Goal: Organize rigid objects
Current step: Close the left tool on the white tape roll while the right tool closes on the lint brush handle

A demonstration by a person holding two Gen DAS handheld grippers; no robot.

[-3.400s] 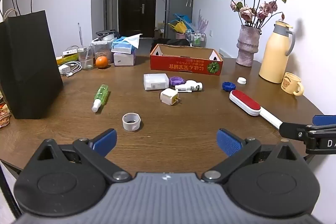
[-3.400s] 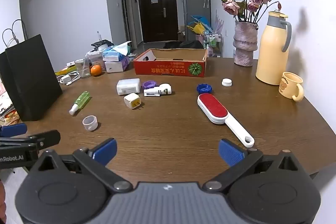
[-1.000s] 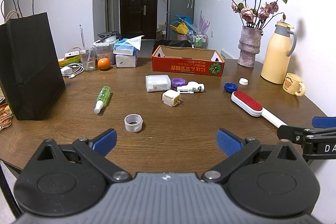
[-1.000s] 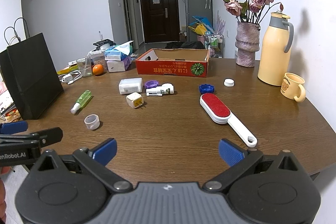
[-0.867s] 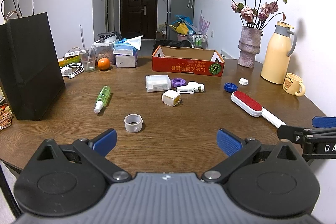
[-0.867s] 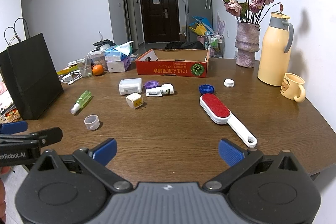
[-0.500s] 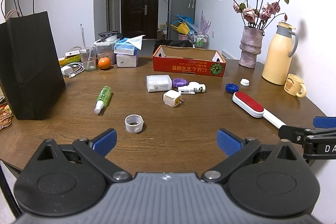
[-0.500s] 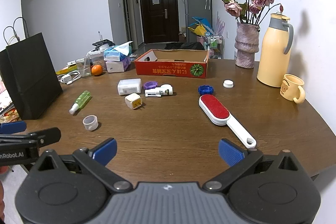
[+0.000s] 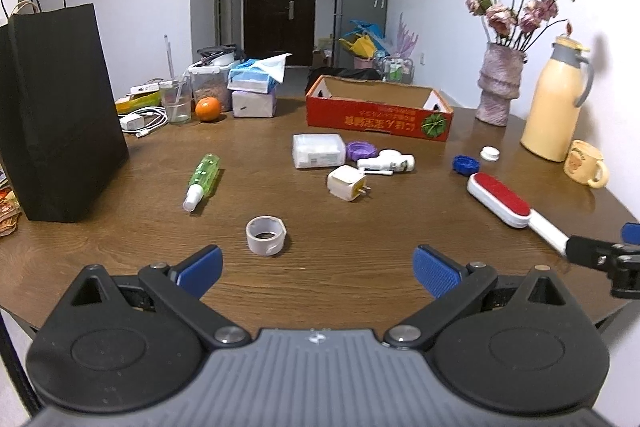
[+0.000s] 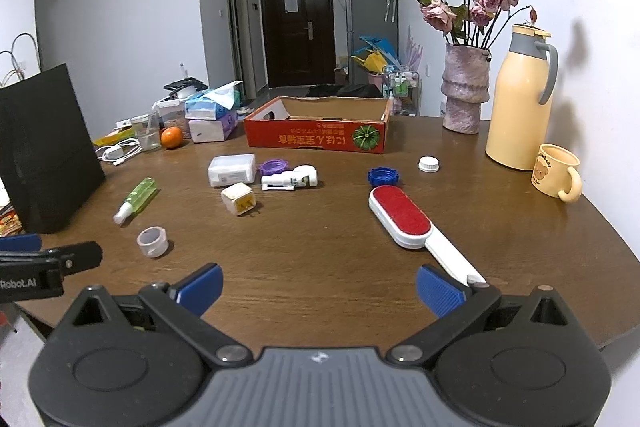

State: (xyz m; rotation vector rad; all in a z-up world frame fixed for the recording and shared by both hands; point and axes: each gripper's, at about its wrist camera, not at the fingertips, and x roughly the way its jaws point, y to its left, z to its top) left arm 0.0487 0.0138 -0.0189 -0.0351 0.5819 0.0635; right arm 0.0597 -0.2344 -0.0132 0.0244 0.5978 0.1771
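Note:
Small items lie scattered on a brown table: a tape roll (image 9: 265, 235), a green spray bottle (image 9: 201, 179), a white charger plug (image 9: 345, 182), a white box (image 9: 318, 150), a purple lid (image 9: 361, 149), a white nasal spray (image 9: 386, 161), a blue cap (image 9: 464, 163), a white cap (image 9: 489, 153) and a red lint brush (image 10: 407, 218). An open red cardboard box (image 9: 378, 111) stands behind them. My left gripper (image 9: 317, 269) is open over the near edge, just short of the tape roll. My right gripper (image 10: 318, 287) is open, its right fingertip beside the brush handle's end.
A black paper bag (image 9: 52, 115) stands at the left. At the back left are tissue boxes (image 9: 255, 91), an orange (image 9: 207, 108), a glass and cables. A vase of dried roses (image 10: 466, 99), a yellow thermos (image 10: 518, 99) and a mug (image 10: 556, 175) stand at the right.
Both grippers have crept slightly forward over the table edge, and the right one now has its fingertip by the brush handle. Nothing on the table has moved.

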